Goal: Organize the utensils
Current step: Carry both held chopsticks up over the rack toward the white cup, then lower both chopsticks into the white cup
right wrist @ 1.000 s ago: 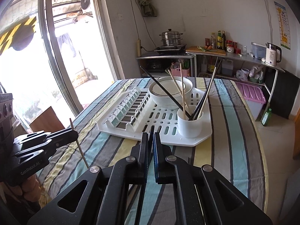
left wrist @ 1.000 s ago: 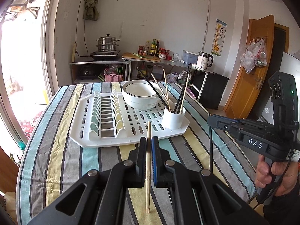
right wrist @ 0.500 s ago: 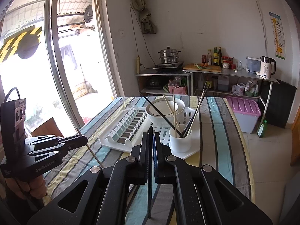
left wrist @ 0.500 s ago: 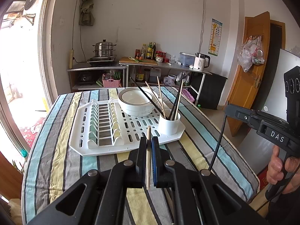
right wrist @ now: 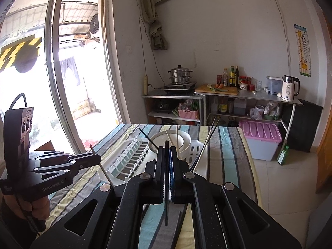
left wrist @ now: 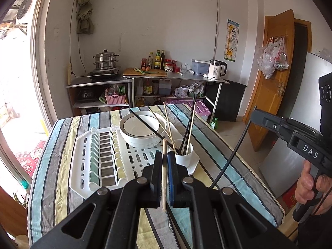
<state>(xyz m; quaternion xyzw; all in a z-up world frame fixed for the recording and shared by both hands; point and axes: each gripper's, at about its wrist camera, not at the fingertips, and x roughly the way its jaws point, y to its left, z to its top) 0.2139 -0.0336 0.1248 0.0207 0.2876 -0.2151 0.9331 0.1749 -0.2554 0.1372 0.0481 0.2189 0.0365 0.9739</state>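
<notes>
My left gripper (left wrist: pixel 165 155) is shut on a pale wooden chopstick (left wrist: pixel 164 174), held upright above the striped table (left wrist: pixel 62 137). My right gripper (right wrist: pixel 166 151) is shut on a black chopstick (right wrist: pixel 166 186), also upright. Ahead of both, a white cup (left wrist: pixel 184 157) with several chopsticks stands on the near right corner of a white drying rack (left wrist: pixel 83 166). A white bowl (left wrist: pixel 141 132) sits behind the cup. In the right wrist view my own fingers hide the cup. Each gripper shows in the other's view: the right gripper (left wrist: pixel 255 116) and the left gripper (right wrist: pixel 97 158).
A person's hand (left wrist: pixel 309 184) holds the right gripper's handle beyond the table's right edge. Behind the table stand metal shelves (left wrist: pixel 99 83) with a steamer pot, bottles and a kettle (left wrist: pixel 216 69). A pink-lidded bin (right wrist: pixel 259 141) and a green bottle (right wrist: pixel 283 155) are on the floor.
Both grippers have risen and drawn back from the rack, each still clamping its chopstick. The rack and cup now sit lower and farther off in both views.
</notes>
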